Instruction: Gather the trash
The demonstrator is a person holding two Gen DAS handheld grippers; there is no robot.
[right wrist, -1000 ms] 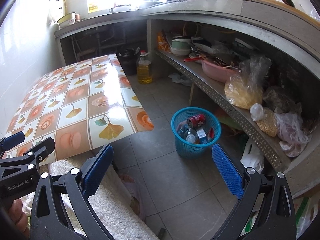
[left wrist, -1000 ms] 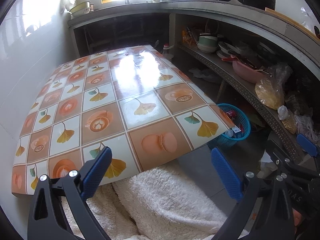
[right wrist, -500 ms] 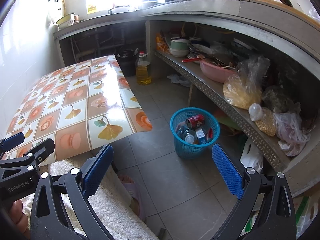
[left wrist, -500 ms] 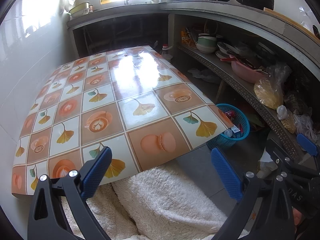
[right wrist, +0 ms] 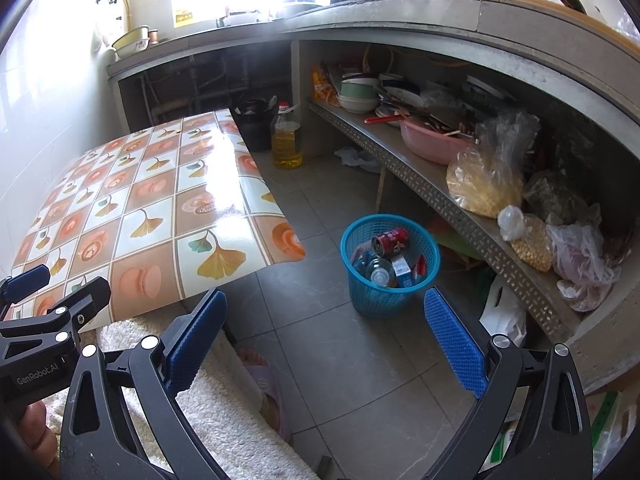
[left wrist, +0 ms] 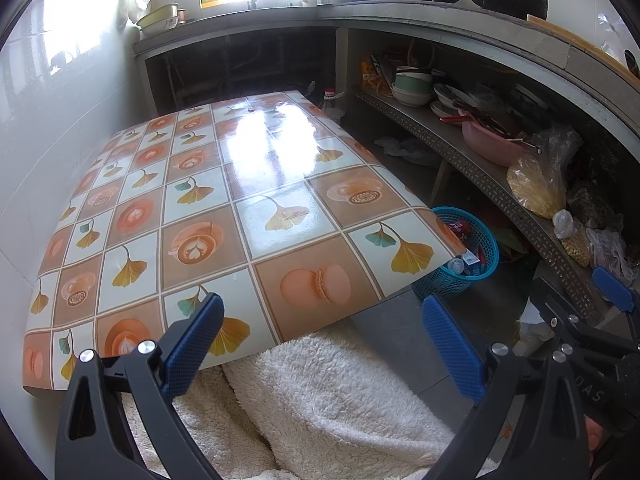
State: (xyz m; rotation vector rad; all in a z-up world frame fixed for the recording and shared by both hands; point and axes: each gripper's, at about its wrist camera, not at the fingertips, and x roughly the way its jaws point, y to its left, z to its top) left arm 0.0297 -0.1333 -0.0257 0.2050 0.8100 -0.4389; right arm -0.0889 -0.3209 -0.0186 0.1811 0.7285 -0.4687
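Note:
A blue plastic basket (right wrist: 390, 292) stands on the tiled floor right of the table. It holds a red can (right wrist: 390, 240), a clear bottle (right wrist: 380, 274) and small cartons. The basket also shows in the left wrist view (left wrist: 472, 276), partly behind the table corner. My left gripper (left wrist: 320, 340) is open and empty over the table's near edge. My right gripper (right wrist: 326, 336) is open and empty above the floor, near the basket. The table (left wrist: 240, 200) has a glossy patterned cloth with nothing on it.
A white fleece cloth (left wrist: 320, 392) lies below the table's near edge. A low shelf (right wrist: 440, 196) on the right carries bowls, a pink basin (right wrist: 432, 144) and bags. An oil bottle (right wrist: 286, 140) stands on the floor. A slippered foot (right wrist: 264, 384) shows below.
Both views have shifted only slightly. Both grippers stay open and empty.

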